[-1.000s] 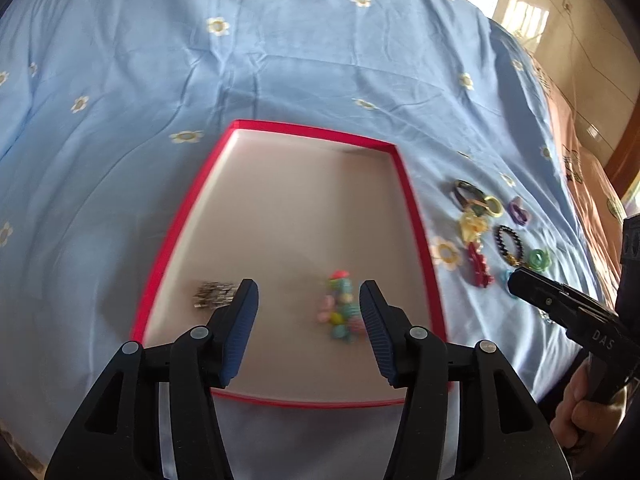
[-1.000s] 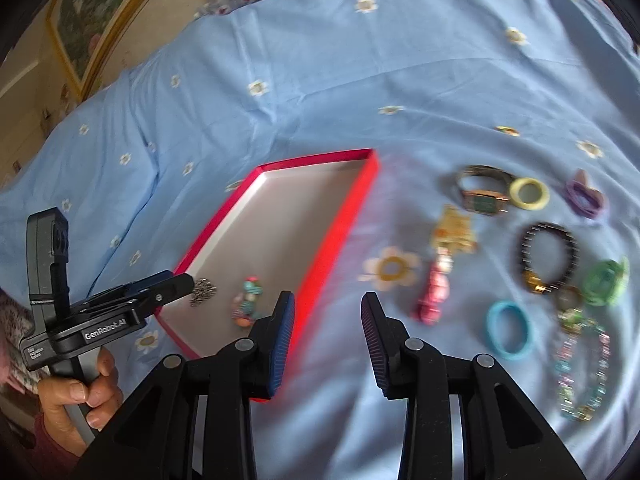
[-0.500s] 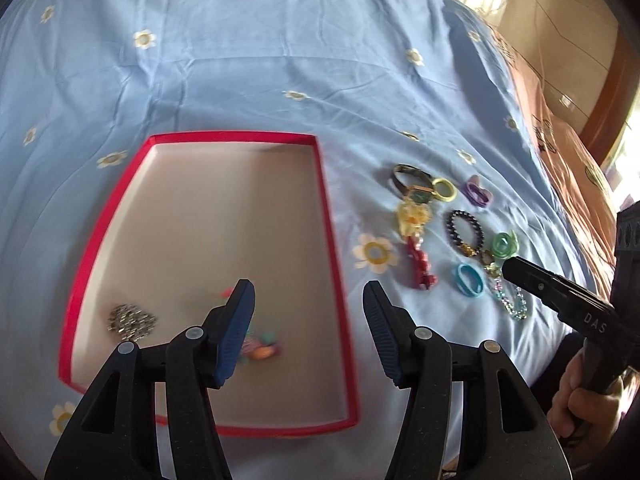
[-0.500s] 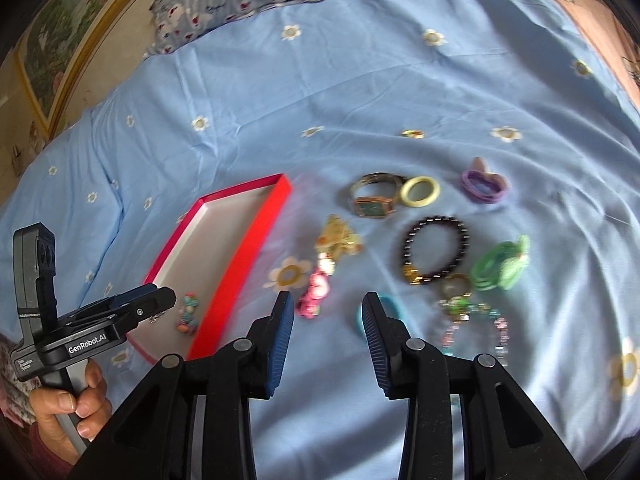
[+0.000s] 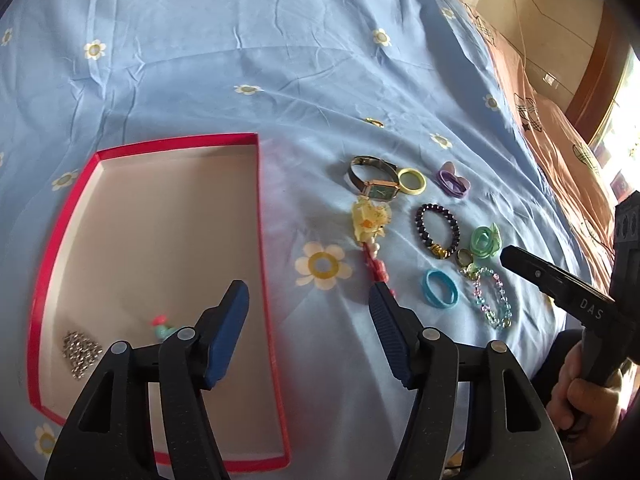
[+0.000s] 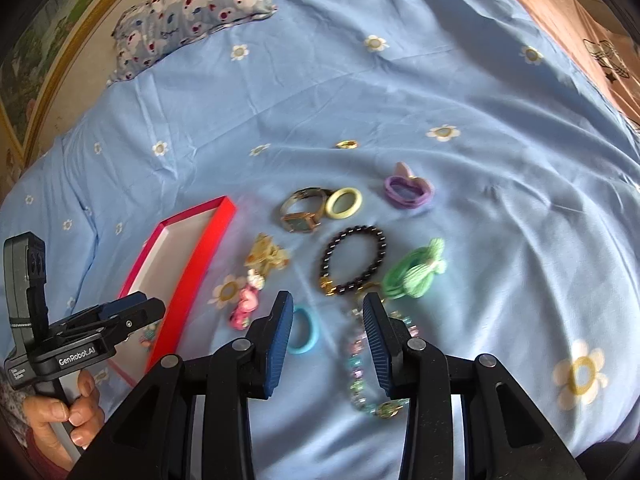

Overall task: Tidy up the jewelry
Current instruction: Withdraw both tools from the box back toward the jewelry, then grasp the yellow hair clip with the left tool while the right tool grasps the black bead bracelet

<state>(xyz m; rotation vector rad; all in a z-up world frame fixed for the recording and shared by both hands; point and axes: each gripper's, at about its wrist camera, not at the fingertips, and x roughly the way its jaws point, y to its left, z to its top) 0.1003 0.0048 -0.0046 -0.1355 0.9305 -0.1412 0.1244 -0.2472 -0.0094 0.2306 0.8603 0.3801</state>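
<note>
A red tray (image 5: 260, 216) with a white floor lies on the blue sheet, holding a silver chain (image 5: 80, 354) and a small colourful bead piece (image 5: 160, 324). My left gripper (image 5: 306, 286) hovers over the tray's right rim, its jaws opening with nothing between them. To its right lie a watch (image 5: 374, 178), a yellow ring (image 5: 412, 180), a dark bead bracelet (image 5: 438, 232), a blue hair tie (image 5: 438, 294) and a pastel bead bracelet (image 5: 490, 296). My right gripper (image 6: 328, 298) is open and empty above the sheet, between the blue hair tie (image 6: 304, 332) and the pastel bracelet (image 6: 360, 364).
A purple hair tie (image 6: 408, 192), a green hair tie (image 6: 416, 272), a yellow flower clip (image 6: 266, 258) with a pink charm (image 6: 244, 308) and a small gold ring (image 6: 346, 144) also lie on the flowered sheet (image 6: 440, 92). A patterned pillow (image 6: 192, 4) sits at the far left.
Both grippers have swung to the right, away from the tray and toward the loose jewelry. The left jaws have spread wider. The right jaws look the same.
</note>
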